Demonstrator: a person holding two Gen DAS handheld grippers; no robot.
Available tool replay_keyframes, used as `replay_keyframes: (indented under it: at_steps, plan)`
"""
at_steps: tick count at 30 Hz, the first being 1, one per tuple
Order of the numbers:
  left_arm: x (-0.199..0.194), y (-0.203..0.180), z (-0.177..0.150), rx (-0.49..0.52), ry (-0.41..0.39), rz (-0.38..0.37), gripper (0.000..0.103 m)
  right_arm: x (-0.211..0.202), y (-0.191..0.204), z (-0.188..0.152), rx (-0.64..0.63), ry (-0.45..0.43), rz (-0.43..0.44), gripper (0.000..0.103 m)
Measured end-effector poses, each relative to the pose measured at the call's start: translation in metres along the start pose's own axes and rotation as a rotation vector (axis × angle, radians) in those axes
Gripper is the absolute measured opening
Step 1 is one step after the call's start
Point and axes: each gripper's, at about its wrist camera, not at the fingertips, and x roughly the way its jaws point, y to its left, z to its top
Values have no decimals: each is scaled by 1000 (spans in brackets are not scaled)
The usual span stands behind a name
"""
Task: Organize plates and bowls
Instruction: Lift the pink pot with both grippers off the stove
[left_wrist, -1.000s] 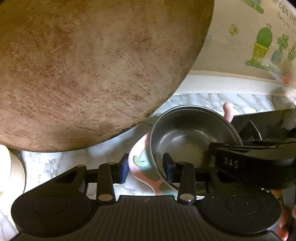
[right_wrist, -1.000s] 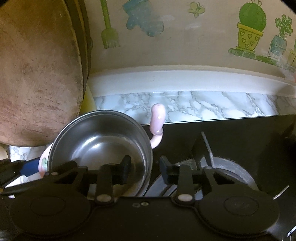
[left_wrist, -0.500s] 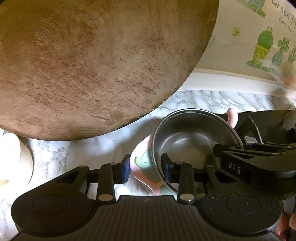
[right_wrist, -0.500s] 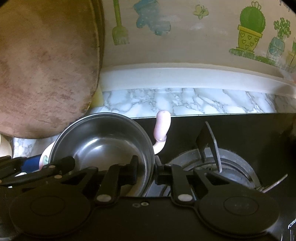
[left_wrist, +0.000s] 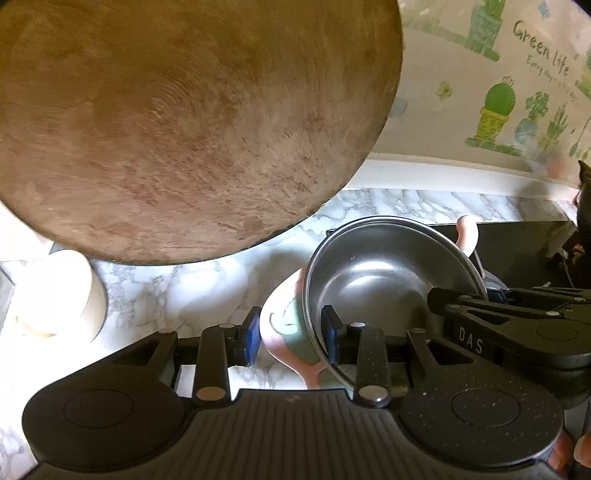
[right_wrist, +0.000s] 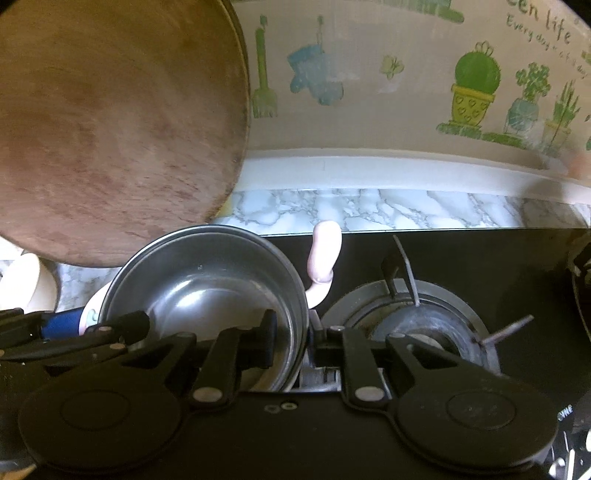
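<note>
A steel bowl sits nested inside a pink bowl with green patches and a pink handle. My left gripper is shut on the left rim of both bowls, one finger outside the pink wall and one inside the steel bowl. My right gripper is shut on the right rim of the steel bowl, with the pink handle beyond it. The bowls are held tilted above the marble counter.
A big round wooden board leans against the wall at the left, also in the right wrist view. A black gas hob with a burner lies to the right. A white round container stands at the left.
My right gripper has closed on the steel bowl's rim. Both grippers and the bowls have shifted a little back and up from the board; the left grip holds as before.
</note>
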Motion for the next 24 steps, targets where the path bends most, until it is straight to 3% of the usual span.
replay_keyframes:
  at_steps: [11, 24]
  plan:
    - [-67, 22, -35, 12, -28, 11, 32, -63, 34, -35, -20, -27, 7, 18]
    - [-142, 77, -91, -14, -25, 41, 32, -124, 90, -89, -52, -24, 58, 18]
